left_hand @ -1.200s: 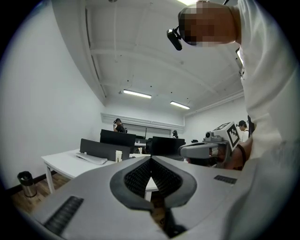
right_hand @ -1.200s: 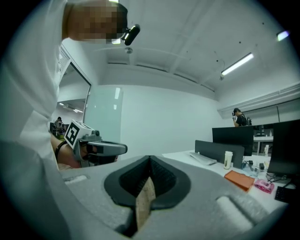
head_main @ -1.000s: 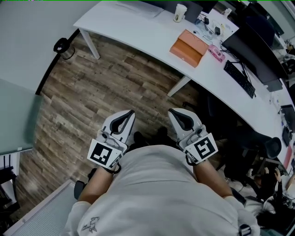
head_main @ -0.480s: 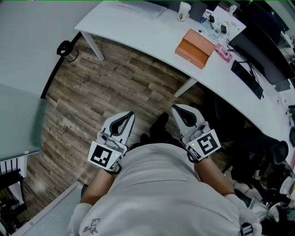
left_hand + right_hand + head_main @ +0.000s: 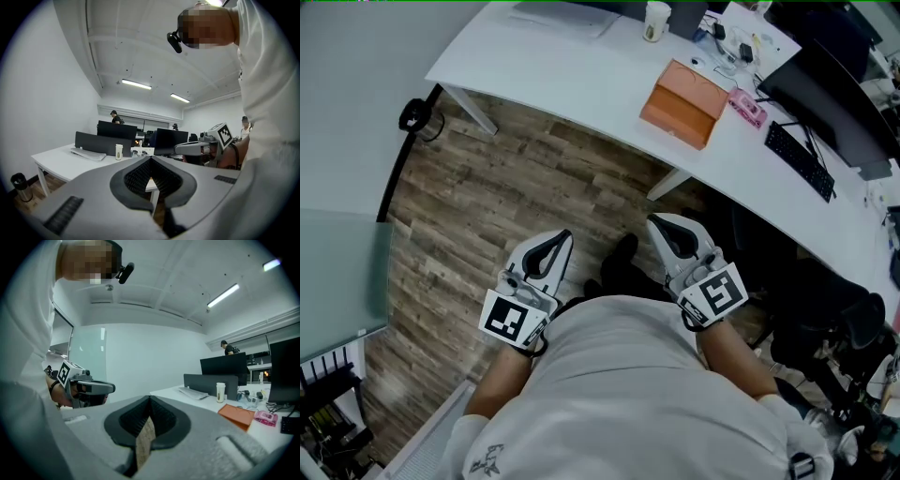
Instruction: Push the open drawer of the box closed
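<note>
An orange box (image 5: 680, 103) lies on the white desk (image 5: 562, 66), far ahead of both grippers; whether it has an open drawer cannot be told from here. It also shows at the right in the right gripper view, orange box (image 5: 241, 414). My left gripper (image 5: 566, 233) and right gripper (image 5: 652, 223) are held side by side close to the person's chest, above the wood floor, both shut with nothing in them. Each gripper's own view shows its jaws meeting at the tips: left gripper (image 5: 151, 158), right gripper (image 5: 150, 397).
A paper cup (image 5: 656, 21), a pink item (image 5: 747, 108), a keyboard (image 5: 797, 159) and dark monitors share the desk. A black flask (image 5: 414, 117) stands on the floor by the desk's left leg. Office chairs sit at the right. People stand in the background.
The head view has shifted a little, so the desk and box sit slightly differently in the picture. A dark shoe has stepped forward between the grippers. Both grippers stay shut near the chest.
</note>
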A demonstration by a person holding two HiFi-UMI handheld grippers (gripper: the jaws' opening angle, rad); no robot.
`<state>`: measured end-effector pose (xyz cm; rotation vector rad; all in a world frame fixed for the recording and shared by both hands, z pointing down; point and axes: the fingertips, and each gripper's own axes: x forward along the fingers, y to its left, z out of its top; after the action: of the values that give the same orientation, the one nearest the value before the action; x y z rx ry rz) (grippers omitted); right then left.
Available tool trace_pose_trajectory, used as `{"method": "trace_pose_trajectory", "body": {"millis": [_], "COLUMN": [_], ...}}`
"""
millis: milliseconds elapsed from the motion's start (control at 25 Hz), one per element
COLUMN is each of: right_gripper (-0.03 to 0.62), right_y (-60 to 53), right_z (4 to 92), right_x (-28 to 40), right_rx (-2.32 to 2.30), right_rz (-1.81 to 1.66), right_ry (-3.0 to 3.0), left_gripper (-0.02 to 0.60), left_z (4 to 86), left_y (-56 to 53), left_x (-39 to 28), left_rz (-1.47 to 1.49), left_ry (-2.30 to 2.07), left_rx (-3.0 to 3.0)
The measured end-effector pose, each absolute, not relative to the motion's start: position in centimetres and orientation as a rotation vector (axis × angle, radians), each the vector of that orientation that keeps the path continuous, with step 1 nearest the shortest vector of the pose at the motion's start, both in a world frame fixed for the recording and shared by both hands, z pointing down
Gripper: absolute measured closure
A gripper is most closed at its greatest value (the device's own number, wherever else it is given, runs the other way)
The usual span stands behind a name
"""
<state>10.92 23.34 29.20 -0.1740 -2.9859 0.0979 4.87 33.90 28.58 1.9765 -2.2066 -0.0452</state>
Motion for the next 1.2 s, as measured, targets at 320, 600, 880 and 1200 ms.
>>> {"method": "trace_pose_trajectory", "body": {"millis": [320, 600, 880, 1200], "right_gripper": [0.592, 0.592, 0.592, 0.592], "right_y": [13.1, 5.2, 0.5, -4.2], "right_z": [29.6, 28.1, 28.6, 29.4], "right_x": [9.2, 10.6, 12.2, 11.0], "right_rx": [-0.04, 0.092, 0.262, 0.442], "right_rz": [0.105, 0.1, 0.121, 0.152], "right_ry": [-2.994, -3.005, -2.997, -2.936], "left_gripper": [0.583, 0.583, 0.583, 0.583], "left_z": [29.7, 27.6, 28.3, 28.5], "left_y": [22.6, 12.5, 6.7, 0.5], "left_x": [2.5, 3.2, 3.7, 1.5], "left_rz": [0.002, 0.017, 0.112, 0.12], "left_ry": [-2.082, -1.974, -1.822, -1.676], "left_rx": [2.093, 2.238, 2.383, 2.48]}}
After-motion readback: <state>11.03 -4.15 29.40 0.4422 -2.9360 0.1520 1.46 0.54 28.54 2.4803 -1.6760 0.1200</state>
